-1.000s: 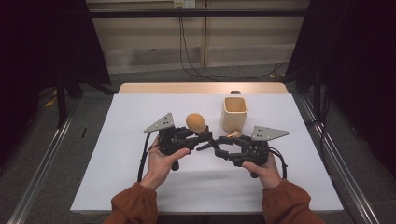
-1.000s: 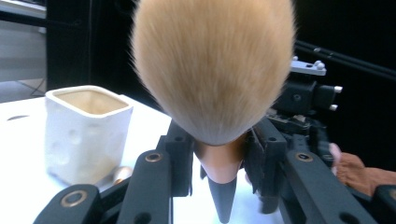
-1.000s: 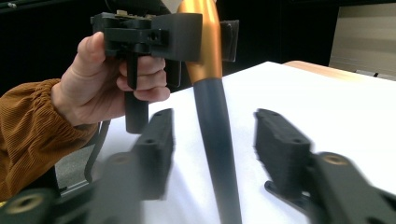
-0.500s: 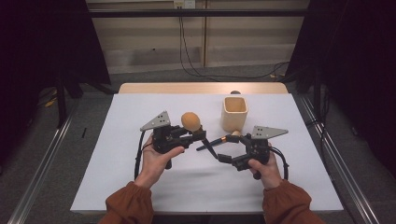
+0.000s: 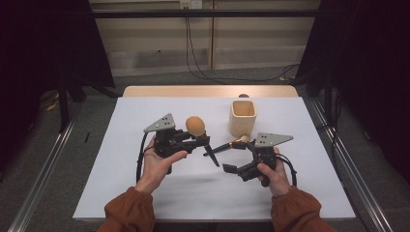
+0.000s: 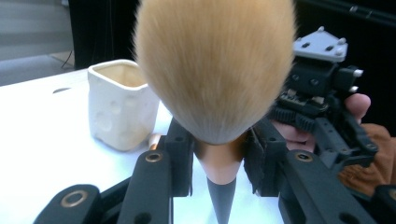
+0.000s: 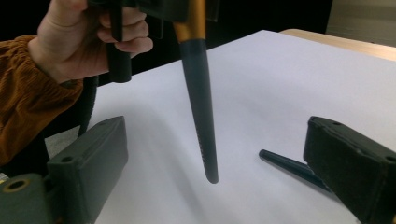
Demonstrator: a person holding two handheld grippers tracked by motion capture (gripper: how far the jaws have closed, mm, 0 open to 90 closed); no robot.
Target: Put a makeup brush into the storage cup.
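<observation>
In the left gripper view the bristle head of the large brush (image 6: 215, 70) blocks most of the scene ahead, and the handle tip is cut off at the bottom edge. My left gripper (image 5: 205, 141) is clamped on this brush at the copper ferrule; the high view shows the brush (image 5: 199, 135) held above the white table cover (image 5: 145, 193), head up and tilted back, dark handle pointing down toward the table. My right gripper (image 5: 231, 155) stands released: its jaws have just been opening, and in the right gripper view the brush handle (image 7: 198, 107) hangs between the two separated pads without contact. A second, smaller brush (image 5: 227, 145) lies on the table just beside the right gripper; its far end (image 7: 289, 167) is partly hidden behind the right-hand pad. The cream cup (image 5: 242, 117) stands upright behind both grippers, near the second brush; its interior is hard to make out. A small dark object at the far table edge cannot be identified.
</observation>
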